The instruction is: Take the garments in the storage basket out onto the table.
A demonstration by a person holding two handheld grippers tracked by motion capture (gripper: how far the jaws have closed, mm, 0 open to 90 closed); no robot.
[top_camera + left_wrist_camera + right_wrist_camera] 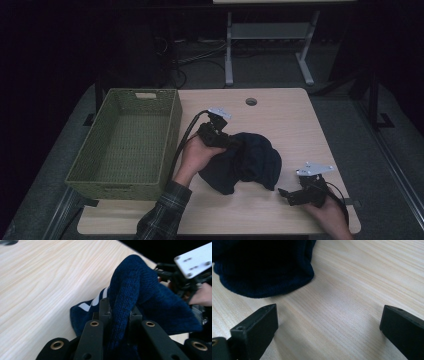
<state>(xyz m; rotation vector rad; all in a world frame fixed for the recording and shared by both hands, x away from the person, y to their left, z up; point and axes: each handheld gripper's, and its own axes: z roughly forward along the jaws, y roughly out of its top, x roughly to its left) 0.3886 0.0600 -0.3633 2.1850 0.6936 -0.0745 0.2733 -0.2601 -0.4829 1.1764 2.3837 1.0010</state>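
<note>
A dark blue knitted garment (pixel 247 162) lies bunched on the light wooden table (pixel 280 117), near its front middle. My left gripper (pixel 231 142) is shut on a fold of this garment (pixel 125 297), which stands up between its jaws; a white stripe shows on the cloth lower down. My right gripper (pixel 286 195) rests on the table at the front right, just right of the garment. Its jaws stand wide apart with bare table between them. In the right gripper view the garment's rounded edge (pixel 267 277) lies just beyond the left jaw, and my right gripper (pixel 329 317) touches none of it.
A green woven basket (pixel 172 131) stands open on the table's left side, close to my left hand. A round cable hole (pixel 251 102) sits near the table's far edge. Behind the table stands a grey metal frame (pixel 229 50) on a dark floor.
</note>
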